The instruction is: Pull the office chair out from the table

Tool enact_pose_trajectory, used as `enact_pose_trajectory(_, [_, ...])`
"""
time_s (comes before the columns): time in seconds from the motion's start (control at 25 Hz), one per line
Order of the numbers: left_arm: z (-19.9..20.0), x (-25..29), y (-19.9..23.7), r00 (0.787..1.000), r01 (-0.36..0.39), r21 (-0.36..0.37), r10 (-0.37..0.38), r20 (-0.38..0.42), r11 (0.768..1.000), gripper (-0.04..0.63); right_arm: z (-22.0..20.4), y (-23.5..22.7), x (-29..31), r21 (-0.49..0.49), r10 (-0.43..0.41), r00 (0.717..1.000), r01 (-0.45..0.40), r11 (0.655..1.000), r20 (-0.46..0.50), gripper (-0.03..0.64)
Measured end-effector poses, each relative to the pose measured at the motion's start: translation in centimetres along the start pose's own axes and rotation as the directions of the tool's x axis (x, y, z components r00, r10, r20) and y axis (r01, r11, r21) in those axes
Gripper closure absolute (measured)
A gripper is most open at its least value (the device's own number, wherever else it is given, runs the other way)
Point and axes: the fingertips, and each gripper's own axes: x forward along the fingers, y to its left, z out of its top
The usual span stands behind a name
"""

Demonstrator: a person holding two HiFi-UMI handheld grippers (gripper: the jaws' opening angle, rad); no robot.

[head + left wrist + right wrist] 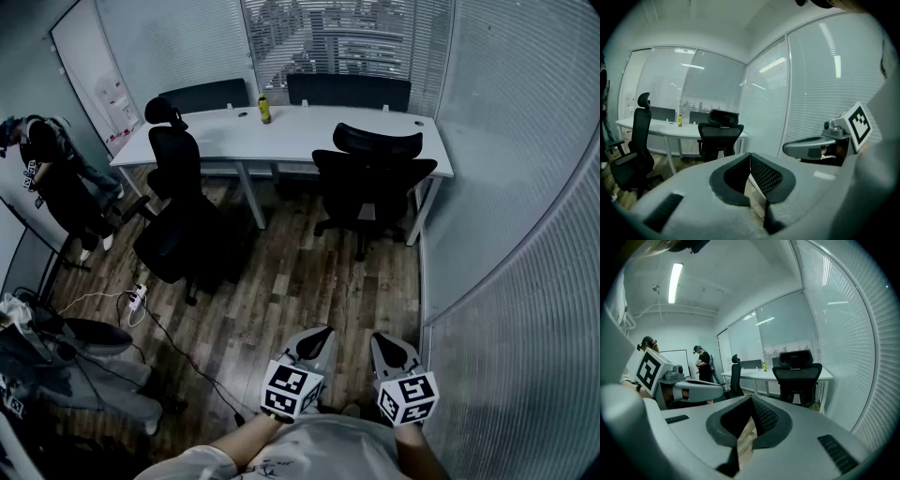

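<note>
Only one container anywhere: a yellow bottle (264, 110) standing upright on the white table (328, 127), far ahead of both jaws and off to the left; no telling what's in it, if anything. Got the chair (373, 178) straight out ahead of the right gripper (751, 399), well apart from the jaws, tucked in at the table's right end. All black, wide backrest, separate headrest on top, spoked base down on the wood floor (309, 281). Back turned toward the jaws. Spotted a second chair (178, 211) further left, ahead of the left gripper (750, 155), also black with a headrest but standing clear of the table. Both pairs of jaws pressed together with nothing between them, side by side, tipped a little downward, touching nothing. Also a person (56, 183) way off to the left of the left jaws, near the wall.
</note>
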Motion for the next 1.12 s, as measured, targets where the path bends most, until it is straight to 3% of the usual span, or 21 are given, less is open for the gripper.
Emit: enact_pose_trajectory(1.12, [-1.1,-0.6,1.4,1.000,0.003,0.017,-0.003,-0.016,1.000,0.584,0.1,0.8,1.0,0.012,-0.006,1.000,0.005,1.000,0.020,0.609])
